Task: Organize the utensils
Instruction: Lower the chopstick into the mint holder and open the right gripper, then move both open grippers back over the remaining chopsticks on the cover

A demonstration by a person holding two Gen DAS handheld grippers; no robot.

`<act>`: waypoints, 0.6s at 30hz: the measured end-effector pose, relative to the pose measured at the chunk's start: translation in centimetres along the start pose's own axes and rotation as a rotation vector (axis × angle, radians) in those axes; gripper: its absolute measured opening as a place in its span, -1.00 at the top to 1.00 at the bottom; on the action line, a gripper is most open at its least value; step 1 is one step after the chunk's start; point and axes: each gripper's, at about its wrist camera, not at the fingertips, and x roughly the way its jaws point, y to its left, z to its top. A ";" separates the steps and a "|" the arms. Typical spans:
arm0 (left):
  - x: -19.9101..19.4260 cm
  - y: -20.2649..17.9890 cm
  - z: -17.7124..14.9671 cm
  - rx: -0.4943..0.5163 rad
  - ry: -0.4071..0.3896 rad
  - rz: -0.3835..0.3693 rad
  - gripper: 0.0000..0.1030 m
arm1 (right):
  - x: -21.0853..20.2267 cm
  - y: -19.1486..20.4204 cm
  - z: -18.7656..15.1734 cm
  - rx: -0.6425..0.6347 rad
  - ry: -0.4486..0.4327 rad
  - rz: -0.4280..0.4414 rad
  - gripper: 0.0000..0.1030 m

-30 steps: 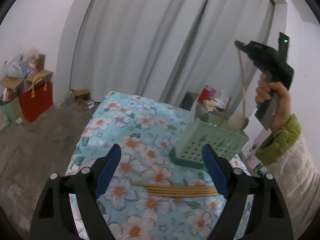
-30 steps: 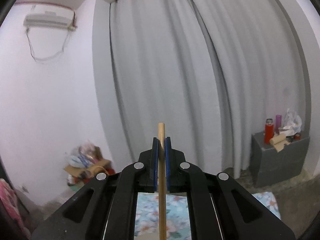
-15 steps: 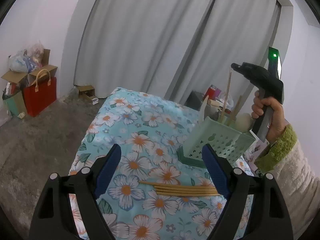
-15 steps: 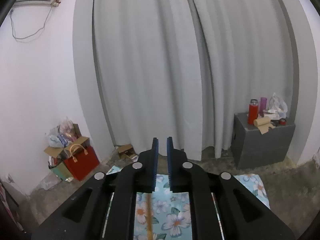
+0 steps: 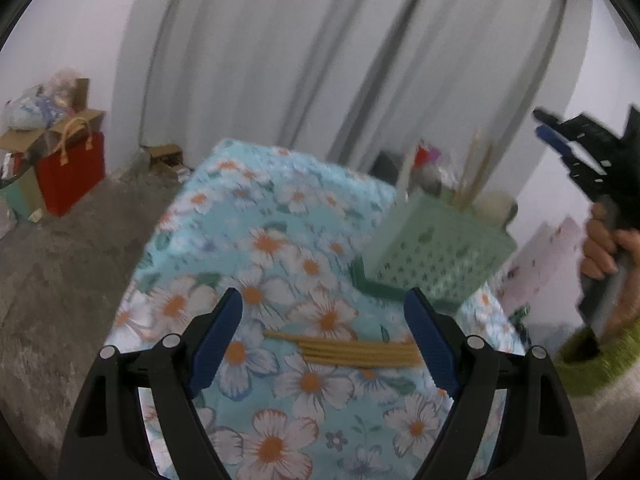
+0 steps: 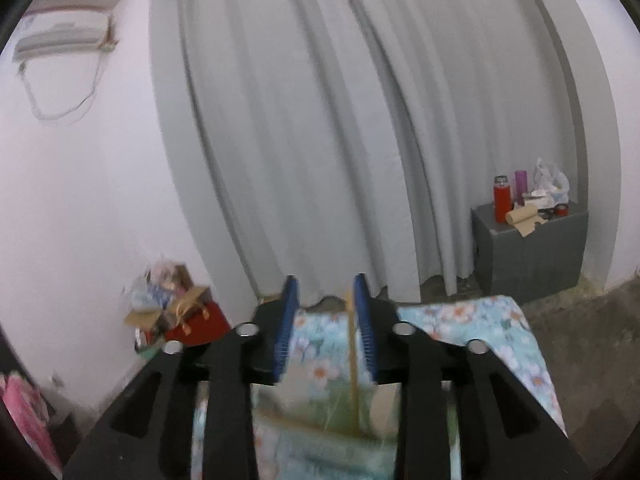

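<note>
The left gripper [image 5: 322, 332] is held low over a floral tablecloth [image 5: 280, 240], its blue pads spread wide with nothing gripped; a bundle of wooden chopsticks [image 5: 352, 350] lies flat on the cloth between them, untouched. Just beyond, a green perforated utensil basket [image 5: 436, 252] stands on the cloth, with several chopsticks [image 5: 474, 172] upright inside it. At the right edge, the right gripper [image 5: 544, 128] is seen raised, held in the person's hand [image 5: 604, 248] with a green cuff below.

In the right wrist view, the right gripper [image 6: 325, 328] is found partly parted, its jaws having just been opening. One upright chopstick [image 6: 352, 352] stands between the pads, close to the right-hand pad; contact cannot be told through blur. Below, the basket is seen only as a green smear. A grey curtain [image 6: 320, 140] hangs behind.
</note>
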 end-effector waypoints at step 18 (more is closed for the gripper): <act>6.7 -1.0 -5.4 -0.031 0.241 0.222 -0.62 | -0.2 0.6 -19.5 -0.085 0.540 -0.213 -0.39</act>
